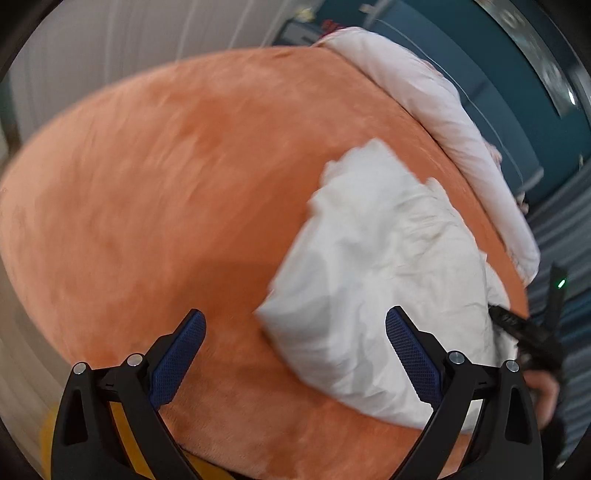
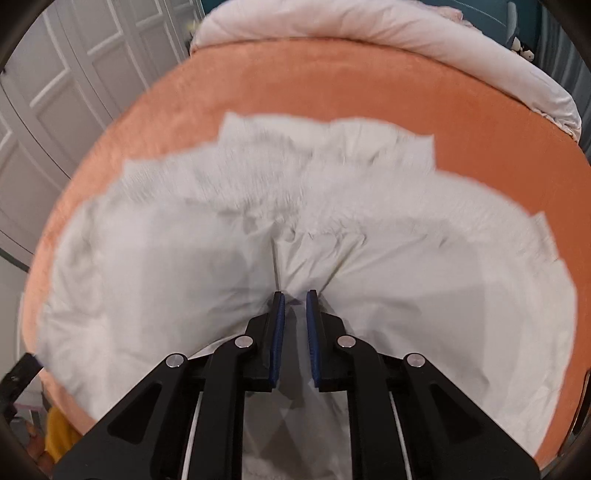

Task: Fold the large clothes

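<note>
1. Left wrist view looks forward and down between its own spread fingers from above the orange bedspread — tilted, so the bed runs off diagonally to the upper right.
2. Right wrist view sits much nearer, close over the white garment, facing straight along the bed toward the pale rolled bedding.
3. Shared ground — the orange bedspread, the white garment and the pale rolled bedding appear in both; the left view is blurred.
</note>
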Motion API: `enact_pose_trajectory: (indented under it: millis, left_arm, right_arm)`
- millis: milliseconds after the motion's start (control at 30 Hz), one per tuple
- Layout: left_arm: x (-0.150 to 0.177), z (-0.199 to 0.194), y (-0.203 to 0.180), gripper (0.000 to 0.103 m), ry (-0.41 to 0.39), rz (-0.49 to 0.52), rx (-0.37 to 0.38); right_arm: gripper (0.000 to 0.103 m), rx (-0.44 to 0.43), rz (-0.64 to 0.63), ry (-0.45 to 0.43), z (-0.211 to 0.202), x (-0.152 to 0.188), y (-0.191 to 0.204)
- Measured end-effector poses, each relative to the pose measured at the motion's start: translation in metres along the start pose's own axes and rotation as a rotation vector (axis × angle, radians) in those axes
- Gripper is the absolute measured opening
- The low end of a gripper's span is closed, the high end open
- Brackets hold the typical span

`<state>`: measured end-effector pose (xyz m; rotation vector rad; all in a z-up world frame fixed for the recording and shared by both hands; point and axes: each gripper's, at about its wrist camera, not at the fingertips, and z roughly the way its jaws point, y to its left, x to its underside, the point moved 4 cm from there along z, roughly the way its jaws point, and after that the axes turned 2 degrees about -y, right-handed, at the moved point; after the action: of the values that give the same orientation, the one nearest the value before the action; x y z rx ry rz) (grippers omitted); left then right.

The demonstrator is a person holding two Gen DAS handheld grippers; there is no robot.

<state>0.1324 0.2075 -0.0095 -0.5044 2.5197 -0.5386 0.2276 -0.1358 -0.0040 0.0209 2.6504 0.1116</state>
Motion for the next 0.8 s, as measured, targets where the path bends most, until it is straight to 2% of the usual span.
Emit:
enact_pose_trajectory:
  millis: [133, 333, 367, 400, 433, 500, 533, 633, 733, 800]
  left_arm:
    - [0.009, 0.017, 0.016, 0.096, 0.032, -0.095, 0.066]
    - [0.001, 0.039, -0.014, 0.094, 0.007, -0.018, 0.11]
    - [-0.001, 0.042, -0.022, 0.078, 0.01, -0.009, 0.139]
    - [-0.003, 0.045, -0.031, 0.069, 0.031, -0.001, 0.171]
    - [-0.006, 0.047, -0.042, 0.055, 0.045, 0.009, 0.196]
    - [-0.009, 0.04, -0.06, 0.036, 0.026, 0.039, 0.212]
    - [-0.011, 0.033, -0.07, 0.017, 0.012, 0.073, 0.218]
    - [-0.015, 0.0, -0.112, 0.01, -0.035, 0.167, 0.268]
    - [-0.014, -0.028, -0.151, 0.009, -0.077, 0.252, 0.283]
    - [-0.01, -0.038, -0.173, 0.009, -0.084, 0.288, 0.29]
  right_arm:
    - [0.01, 0.059, -0.047, -0.006, 0.005, 0.006, 0.006]
    - [0.01, 0.078, -0.059, -0.048, 0.009, 0.013, 0.003]
    - [0.01, 0.077, -0.059, -0.051, 0.01, 0.011, 0.003]
    - [0.01, 0.073, -0.058, -0.054, 0.01, 0.012, 0.002]
    - [0.01, 0.068, -0.055, -0.056, 0.014, 0.01, 0.003]
    - [0.01, 0.053, -0.045, -0.058, 0.014, 0.012, 0.001]
    - [0.01, 0.043, -0.036, -0.06, 0.014, 0.012, -0.001]
    - [0.009, 0.023, -0.022, -0.069, 0.014, 0.013, -0.003]
    - [0.009, -0.016, 0.008, -0.08, 0.012, 0.014, -0.008]
    - [0.009, -0.084, 0.075, -0.082, -0.001, 0.014, -0.02]
